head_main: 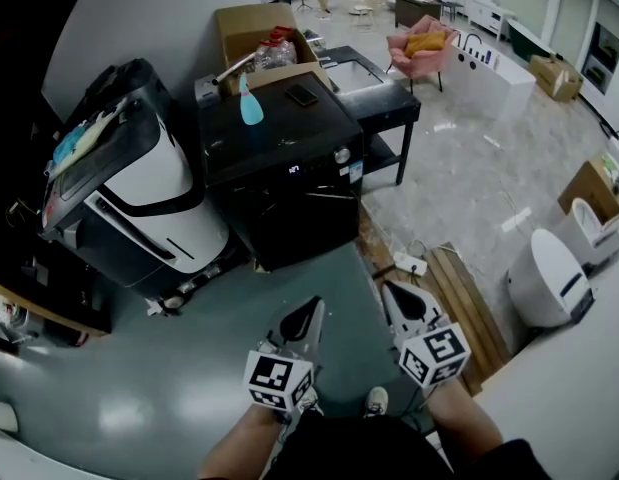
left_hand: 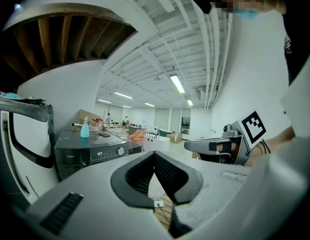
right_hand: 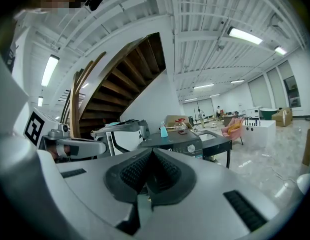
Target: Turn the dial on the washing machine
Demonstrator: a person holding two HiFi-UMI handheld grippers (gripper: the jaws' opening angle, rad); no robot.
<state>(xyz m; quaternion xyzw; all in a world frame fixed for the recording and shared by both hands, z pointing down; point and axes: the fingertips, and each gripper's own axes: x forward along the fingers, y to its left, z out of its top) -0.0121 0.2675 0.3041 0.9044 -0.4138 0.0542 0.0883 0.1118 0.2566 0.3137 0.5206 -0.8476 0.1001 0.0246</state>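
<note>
The black washing machine [head_main: 279, 183] stands ahead of me on the floor, with its silver dial [head_main: 341, 155] at the right end of the front panel. A blue spray bottle [head_main: 250, 103] and a phone [head_main: 302, 95] lie on its top. My left gripper [head_main: 310, 308] and right gripper [head_main: 390, 290] hover side by side well short of the machine, both shut and empty. The left gripper view shows the dial [left_hand: 121, 151] far off to the left, beyond the closed jaws. In the right gripper view the dial [right_hand: 191, 148] sits just right of the closed jaws.
A white and black appliance [head_main: 139, 198] stands left of the washer. Behind are a cardboard box [head_main: 259, 28], a black table [head_main: 384, 103] and a pink chair [head_main: 424, 48]. A power strip [head_main: 409, 263], wooden planks [head_main: 469, 303] and a white toilet [head_main: 549, 278] are on the right.
</note>
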